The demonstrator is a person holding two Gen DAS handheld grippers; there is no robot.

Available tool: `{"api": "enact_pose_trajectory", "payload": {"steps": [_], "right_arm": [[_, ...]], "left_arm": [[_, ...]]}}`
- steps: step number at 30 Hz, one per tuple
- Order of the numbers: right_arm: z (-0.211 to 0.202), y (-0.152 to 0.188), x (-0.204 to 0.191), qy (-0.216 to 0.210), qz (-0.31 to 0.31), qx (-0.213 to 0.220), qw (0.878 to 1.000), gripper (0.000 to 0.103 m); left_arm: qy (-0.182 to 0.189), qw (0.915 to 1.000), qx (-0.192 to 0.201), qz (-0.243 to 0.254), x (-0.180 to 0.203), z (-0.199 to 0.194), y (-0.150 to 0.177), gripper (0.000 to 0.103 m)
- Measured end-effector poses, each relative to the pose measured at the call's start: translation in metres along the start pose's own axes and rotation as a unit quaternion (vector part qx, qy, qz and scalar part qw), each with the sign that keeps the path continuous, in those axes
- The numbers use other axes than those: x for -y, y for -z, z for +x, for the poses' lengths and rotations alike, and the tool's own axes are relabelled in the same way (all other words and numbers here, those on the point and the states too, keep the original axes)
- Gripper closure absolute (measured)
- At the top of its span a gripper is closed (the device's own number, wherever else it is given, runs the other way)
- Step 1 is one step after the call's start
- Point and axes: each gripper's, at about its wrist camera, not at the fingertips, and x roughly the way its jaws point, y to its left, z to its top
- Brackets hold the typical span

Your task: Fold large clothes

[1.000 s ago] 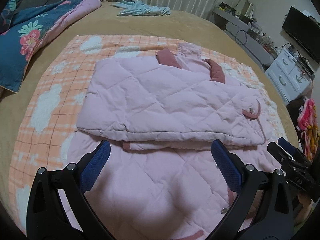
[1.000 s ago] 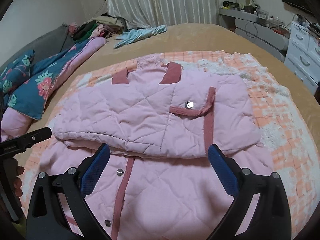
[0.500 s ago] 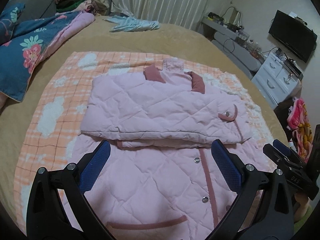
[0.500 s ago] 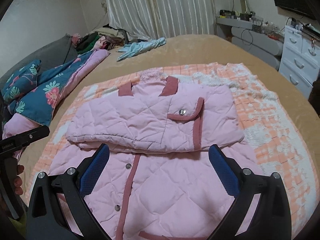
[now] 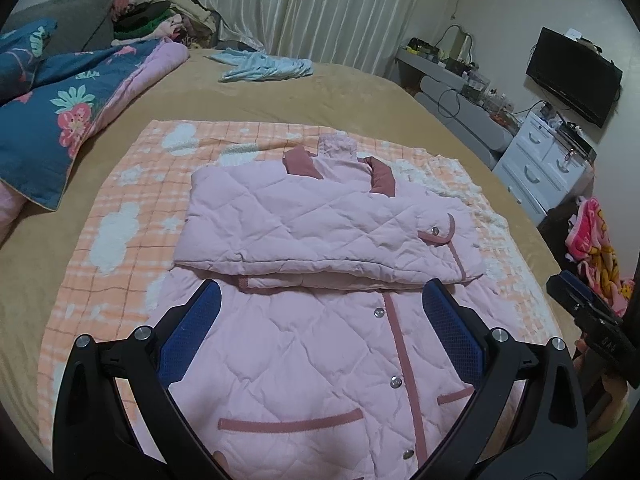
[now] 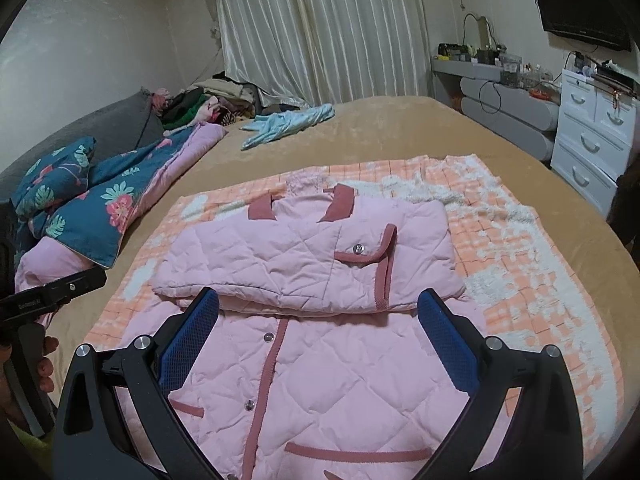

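Pink quilted jacket (image 5: pixel 320 360) on checked blanket (image 5: pixel 120 220) on bed, sleeves folded across chest; hem end nearest, collar far, long axis straight ahead; left gripper (image 5: pixel 320 344) and right gripper (image 6: pixel 316 344) wide open, empty, hovering above lower half, equally near.

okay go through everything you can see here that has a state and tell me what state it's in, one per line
Pink quilted jacket: flat on the blanket, sleeves folded across the chest, front snapped shut.
Left hand-held gripper: open, empty.
Right hand-held gripper: open, empty.
Orange checked blanket: spread flat.
Light blue garment: unfolded, crumpled.
TV: off.
Curtains: drawn.
Dresser drawers: closed.
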Motion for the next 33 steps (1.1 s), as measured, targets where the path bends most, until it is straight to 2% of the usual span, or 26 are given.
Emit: {"api": "enact_pose_trajectory", "payload": {"steps": [17, 27, 33], "right_arm": [[-0.062, 0.007, -0.001, 0.004, -0.016, 0.043, 0.999, 0.004], [-0.073, 0.027, 0.008, 0.012, -0.019, 0.032, 0.999, 0.004], [-0.075, 0.049, 0.018, 0.016, -0.018, 0.016, 1.000, 0.004]], "left_arm": [[-0.004, 0.9993, 0.032, 0.016, 0.000, -0.047, 0.024, 0.008], [-0.027, 0.9989, 0.030, 0.024, -0.006, -0.054, 0.050, 0.008], [-0.047, 0.9985, 0.012, 0.026, -0.014, -0.048, 0.072, 0.008]]}}
